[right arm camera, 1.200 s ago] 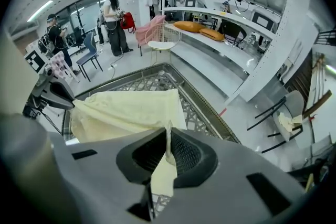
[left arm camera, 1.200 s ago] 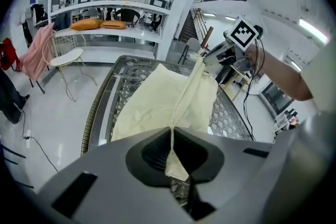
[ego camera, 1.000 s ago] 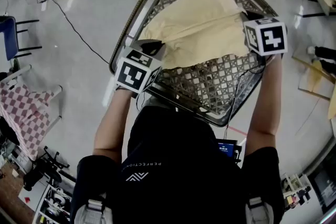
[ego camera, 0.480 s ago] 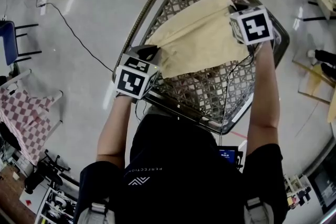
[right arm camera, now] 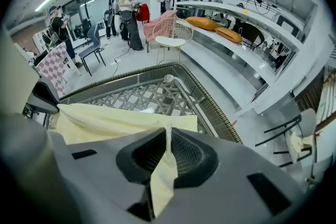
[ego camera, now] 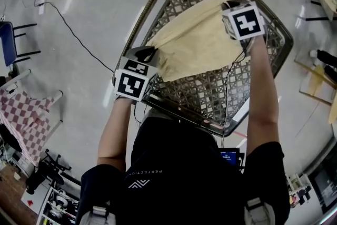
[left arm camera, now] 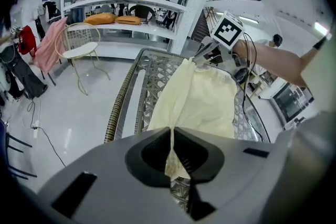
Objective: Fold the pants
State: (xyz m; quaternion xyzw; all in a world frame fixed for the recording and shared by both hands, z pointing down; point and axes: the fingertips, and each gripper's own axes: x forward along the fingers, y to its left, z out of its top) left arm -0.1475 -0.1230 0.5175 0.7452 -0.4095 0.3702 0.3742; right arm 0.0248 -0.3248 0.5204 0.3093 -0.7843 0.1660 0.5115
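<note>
Pale yellow, soft cloth pants [ego camera: 197, 42] spread creased over the brown open-lattice woven table [ego camera: 210, 89], upper centre of the head view. The left gripper [left arm camera: 172, 136] and the right gripper [right arm camera: 167, 136] are each clenched on a thin fabric edge. From above, the marker cubes hide both tips, and the waistband is indistinguishable.

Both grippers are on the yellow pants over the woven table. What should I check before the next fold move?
1. Left gripper shut on the pants edge: ok.
2. Right gripper shut on the opposite edge: ok.
3. Fabric spread between the grippers without bunching: ok.
4. Pants inside the table rim, nothing hanging over: ok.
5. Lower layer lined up under the top layer: cannot tell.
</note>
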